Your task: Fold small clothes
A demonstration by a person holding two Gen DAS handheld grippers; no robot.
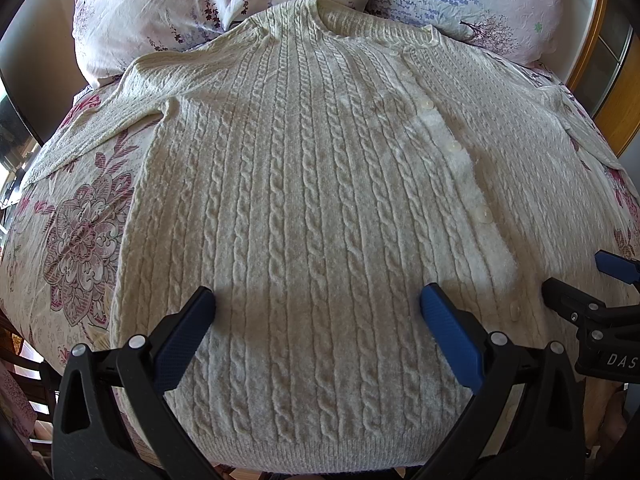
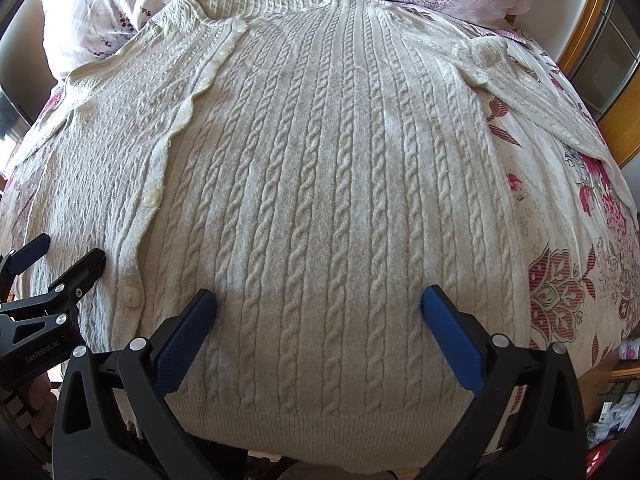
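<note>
While the cardigan lies flat and buttoned on the bed, collar toward the pillows, both grippers hover over its hem side. Left gripper and right gripper each have jaws spread wide, holding nothing. Both sleeves spread outward.

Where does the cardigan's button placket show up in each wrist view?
Left wrist view: the button placket runs down the right half of the cream cardigan.
Right wrist view: the placket runs down the left half.
Shared landmark: the ribbed neckline at the top, against the pillows.
</note>
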